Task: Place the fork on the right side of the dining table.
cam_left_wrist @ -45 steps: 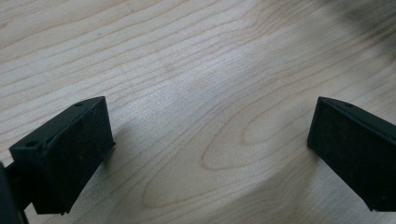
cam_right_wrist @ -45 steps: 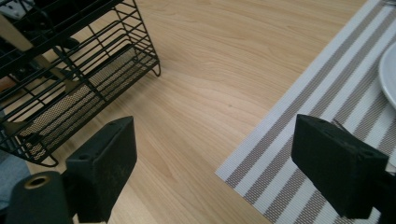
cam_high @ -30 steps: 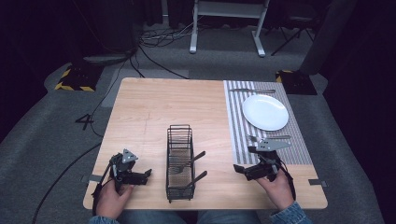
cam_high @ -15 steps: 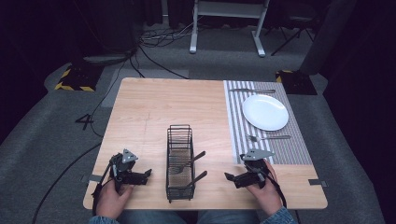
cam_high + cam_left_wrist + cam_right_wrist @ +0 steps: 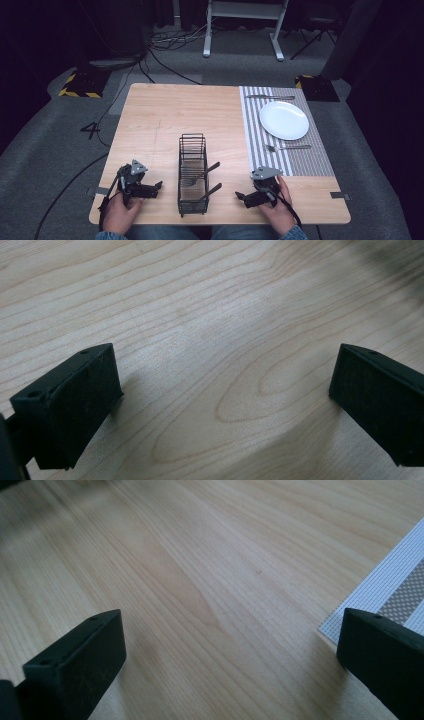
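Near the table's [image 5: 165, 110] front edge a black wire caddy [image 5: 192, 172] stands between the two hands. Two pieces of cutlery rest in it, their dark handles leaning out over its right side: an upper utensil [image 5: 206, 171] and a lower utensil [image 5: 211, 191]. Whether either is a spoon or a knife is too small to tell.

The right gripper [image 5: 246, 197] lies just right of the caddy, pointing left toward it, jaws wide apart and empty; in the right gripper view [image 5: 225, 660] there is bare wood between them and the corner of the striped placemat [image 5: 395, 595] beside the right jaw. The left gripper [image 5: 156, 187] lies just left of the caddy, pointing right, its jaws likewise spread over bare wood in the left gripper view [image 5: 225, 405].

The handles run from the caddy's middle up and to the right, so their free ends point toward the right gripper. That hand looks the better placed to take one; the lower handle is the closest to it.

Count: one caddy, two utensils in it, one placemat [image 5: 280, 135] on the far right, one white plate [image 5: 284, 120] on it, one fork [image 5: 287, 147] near the plate, one knife [image 5: 270, 97] beyond it.
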`<move>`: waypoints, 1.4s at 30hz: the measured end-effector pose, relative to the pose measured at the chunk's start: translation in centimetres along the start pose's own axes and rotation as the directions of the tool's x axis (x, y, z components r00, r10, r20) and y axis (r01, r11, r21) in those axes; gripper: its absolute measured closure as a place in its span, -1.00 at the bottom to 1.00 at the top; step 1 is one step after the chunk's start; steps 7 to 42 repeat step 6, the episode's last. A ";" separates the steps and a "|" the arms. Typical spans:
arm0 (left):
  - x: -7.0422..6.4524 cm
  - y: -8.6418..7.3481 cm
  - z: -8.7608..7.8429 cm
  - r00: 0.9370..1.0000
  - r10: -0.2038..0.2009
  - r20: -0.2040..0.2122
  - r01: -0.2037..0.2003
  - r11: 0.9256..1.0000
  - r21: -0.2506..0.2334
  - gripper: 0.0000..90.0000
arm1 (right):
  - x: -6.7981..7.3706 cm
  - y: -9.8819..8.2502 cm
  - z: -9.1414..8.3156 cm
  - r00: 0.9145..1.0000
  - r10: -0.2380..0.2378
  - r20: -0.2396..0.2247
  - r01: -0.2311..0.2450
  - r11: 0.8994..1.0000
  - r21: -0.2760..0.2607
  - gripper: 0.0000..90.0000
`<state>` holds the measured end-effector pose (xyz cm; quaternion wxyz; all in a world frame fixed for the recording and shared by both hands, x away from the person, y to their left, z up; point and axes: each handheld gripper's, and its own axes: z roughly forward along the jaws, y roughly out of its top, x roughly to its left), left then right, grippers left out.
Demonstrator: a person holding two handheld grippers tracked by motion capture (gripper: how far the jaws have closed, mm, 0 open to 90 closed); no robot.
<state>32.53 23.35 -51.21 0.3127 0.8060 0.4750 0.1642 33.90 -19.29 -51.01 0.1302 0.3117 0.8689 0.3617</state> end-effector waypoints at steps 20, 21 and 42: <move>0.0 0.0 0.0 1.000 0.000 0.000 0.000 1.000 0.000 -0.99 | 0.1 0.0 0.0 1.000 -0.013 0.011 0.013 1.000 0.007 -1.00; 0.0 0.0 0.0 1.000 0.000 0.000 0.000 1.000 0.000 -0.99 | 0.1 0.0 0.0 1.000 -0.013 0.011 0.013 1.000 0.007 -1.00; 0.0 0.0 0.0 1.000 0.000 0.000 0.000 1.000 0.000 -0.99 | 0.1 0.0 0.0 1.000 -0.013 0.011 0.013 1.000 0.007 -1.00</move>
